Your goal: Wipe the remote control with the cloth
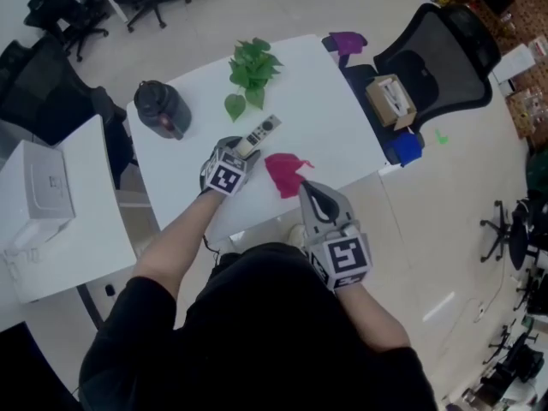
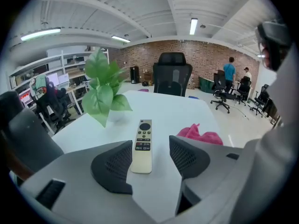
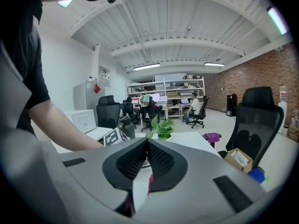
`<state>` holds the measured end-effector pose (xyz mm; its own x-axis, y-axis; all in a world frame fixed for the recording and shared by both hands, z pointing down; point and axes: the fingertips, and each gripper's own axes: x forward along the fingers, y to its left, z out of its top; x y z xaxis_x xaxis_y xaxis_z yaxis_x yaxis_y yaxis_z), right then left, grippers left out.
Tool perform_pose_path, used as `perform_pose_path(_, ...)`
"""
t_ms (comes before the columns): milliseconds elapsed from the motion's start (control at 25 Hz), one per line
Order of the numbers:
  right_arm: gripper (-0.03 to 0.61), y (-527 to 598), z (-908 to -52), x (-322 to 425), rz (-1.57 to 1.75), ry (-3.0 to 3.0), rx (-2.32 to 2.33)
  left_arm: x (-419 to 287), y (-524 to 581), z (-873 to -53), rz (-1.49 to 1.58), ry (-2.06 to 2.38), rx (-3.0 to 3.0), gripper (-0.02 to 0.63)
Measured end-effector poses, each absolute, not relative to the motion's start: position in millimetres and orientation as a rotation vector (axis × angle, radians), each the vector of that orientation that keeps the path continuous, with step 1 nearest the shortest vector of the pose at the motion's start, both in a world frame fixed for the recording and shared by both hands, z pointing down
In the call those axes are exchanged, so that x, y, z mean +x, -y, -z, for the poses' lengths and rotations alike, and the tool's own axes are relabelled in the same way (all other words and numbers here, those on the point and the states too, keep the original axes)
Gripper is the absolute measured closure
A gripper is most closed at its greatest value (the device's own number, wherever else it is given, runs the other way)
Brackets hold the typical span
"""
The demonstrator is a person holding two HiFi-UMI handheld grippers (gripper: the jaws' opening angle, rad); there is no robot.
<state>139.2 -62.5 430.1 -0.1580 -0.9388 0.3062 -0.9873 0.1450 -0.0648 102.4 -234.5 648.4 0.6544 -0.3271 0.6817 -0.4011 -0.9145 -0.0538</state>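
The pale remote control (image 1: 259, 135) lies flat on the white table (image 1: 325, 118), its near end between the jaws of my left gripper (image 1: 237, 154). In the left gripper view the remote (image 2: 142, 146) has a gap to each pad, so my left gripper (image 2: 149, 158) is open and grips nothing. The crumpled pink cloth (image 1: 287, 174) lies just right of the remote, and shows as the cloth (image 2: 201, 133) beyond the right jaw. My right gripper (image 1: 308, 188) hangs at the cloth's near edge, shut and empty, pads together (image 3: 147, 157).
A green plant (image 1: 251, 71) and a dark jug (image 1: 161, 108) stand at the table's far side. A black office chair (image 1: 445, 50) with a cardboard box (image 1: 391, 99) is at the right. A white side table (image 1: 86, 229) is at the left.
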Motion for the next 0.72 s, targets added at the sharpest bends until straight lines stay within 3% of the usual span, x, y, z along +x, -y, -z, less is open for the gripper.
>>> perform_pose_path(720, 0.578, 55.9, -447.7, 156.6, -0.473, 2.159, 1.92, 114.0, 255.7, -721.9, -1.244, 0.577, 2.633, 0.353)
